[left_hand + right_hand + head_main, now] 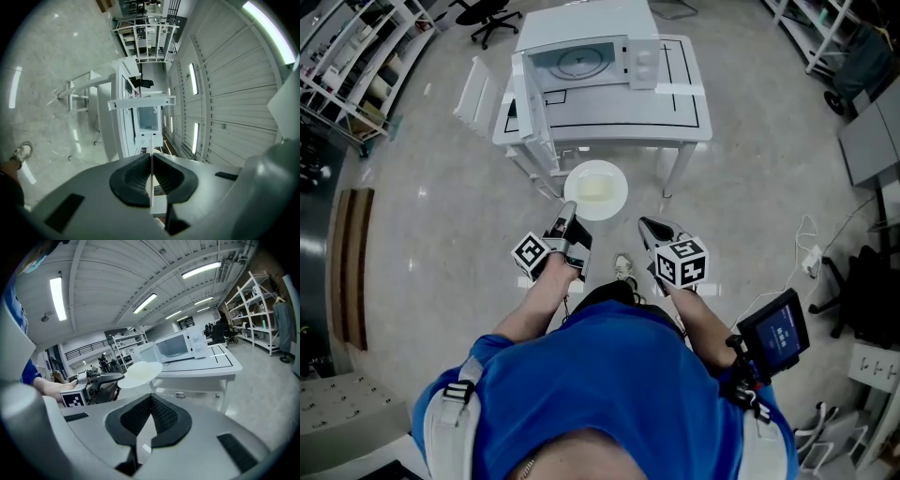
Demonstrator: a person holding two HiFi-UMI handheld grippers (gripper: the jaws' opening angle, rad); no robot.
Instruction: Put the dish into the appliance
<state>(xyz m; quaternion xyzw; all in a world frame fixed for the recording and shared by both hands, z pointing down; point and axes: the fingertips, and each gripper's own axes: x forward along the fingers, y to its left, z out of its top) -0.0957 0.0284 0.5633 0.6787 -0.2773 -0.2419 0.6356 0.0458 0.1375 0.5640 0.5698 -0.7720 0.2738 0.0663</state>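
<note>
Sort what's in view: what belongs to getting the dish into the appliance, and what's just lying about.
For the job:
plate, gripped at its rim by the left gripper
microwave, its door open
white table under it

Lying about or idle:
shelving
office chair
floor cable
right gripper, shut and empty

The left forearm [534,305] and right forearm [698,323], both bare, reach forward side by side. The left gripper [567,216] points ahead, its fingers [136,176] clamped on the thin rim of the dish [596,190], which is roughly level. The right gripper [652,230] hangs just beside it, its dark pads pressed together with nothing between them.
</note>
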